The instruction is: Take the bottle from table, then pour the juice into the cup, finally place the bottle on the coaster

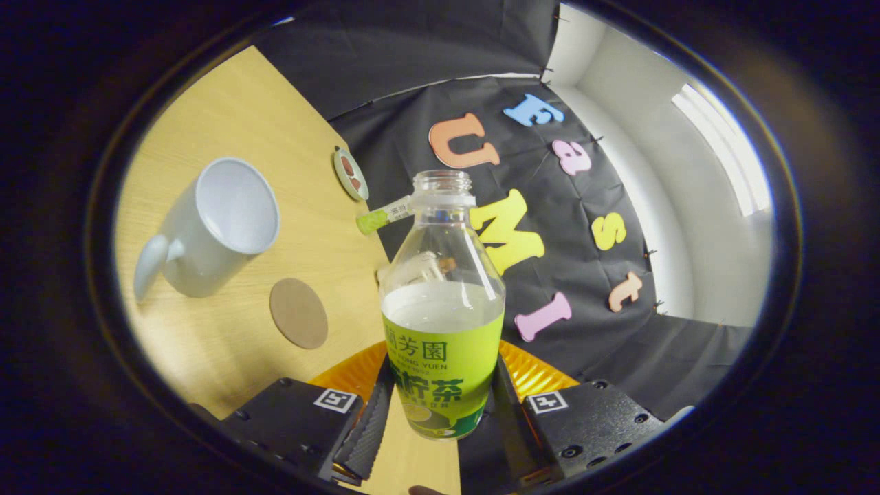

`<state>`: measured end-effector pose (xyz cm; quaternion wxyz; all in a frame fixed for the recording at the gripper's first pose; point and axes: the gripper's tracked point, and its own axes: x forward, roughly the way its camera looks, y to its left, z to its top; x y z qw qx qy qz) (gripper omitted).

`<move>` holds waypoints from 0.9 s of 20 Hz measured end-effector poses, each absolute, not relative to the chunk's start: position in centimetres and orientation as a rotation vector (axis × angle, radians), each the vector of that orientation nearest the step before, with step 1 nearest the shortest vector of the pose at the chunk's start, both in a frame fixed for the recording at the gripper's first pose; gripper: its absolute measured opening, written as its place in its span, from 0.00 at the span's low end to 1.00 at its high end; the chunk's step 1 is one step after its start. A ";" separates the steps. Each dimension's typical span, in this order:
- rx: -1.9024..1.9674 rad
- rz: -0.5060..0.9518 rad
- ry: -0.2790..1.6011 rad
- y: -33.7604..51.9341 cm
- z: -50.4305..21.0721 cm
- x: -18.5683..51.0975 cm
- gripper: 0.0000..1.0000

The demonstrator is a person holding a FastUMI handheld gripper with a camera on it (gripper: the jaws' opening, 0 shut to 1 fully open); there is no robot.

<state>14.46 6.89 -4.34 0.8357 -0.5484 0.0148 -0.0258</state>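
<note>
Between the fingers (438, 426) sits the bottle (442, 309), uncapped, pale juice filling roughly its lower half, green label facing the camera. Both fingers press on its lower body, one on each side, so the grip looks firm. View is tilted; the bottle seems lifted clear of the bench (234, 124), though its base is hard to see. An orange-gold disc (350, 375) shows behind its base, nature unclear.

Beyond and to the left of the fingers: a white cup (213, 227), handle toward the camera, its mouth turned this way and the inside looking empty. Nearer the fingers lies a round brown coaster (298, 313), bare. Farther back, a small round patterned object (350, 174) and a thin green-tipped tube (383, 215) lying flat.

Judgement: pick-up appears done. Pour not yet begun, since the cup shows no juice. Left to do: carry to the cup, tip, then set the bottle on the coaster.
</note>
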 end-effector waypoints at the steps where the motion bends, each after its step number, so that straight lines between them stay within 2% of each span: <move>1: -1.196 -0.058 0.015 7.2 -4.1 14.4 0.76; 18: -1.498 -0.095 -0.083 8.2 -2.3 15.1 0.75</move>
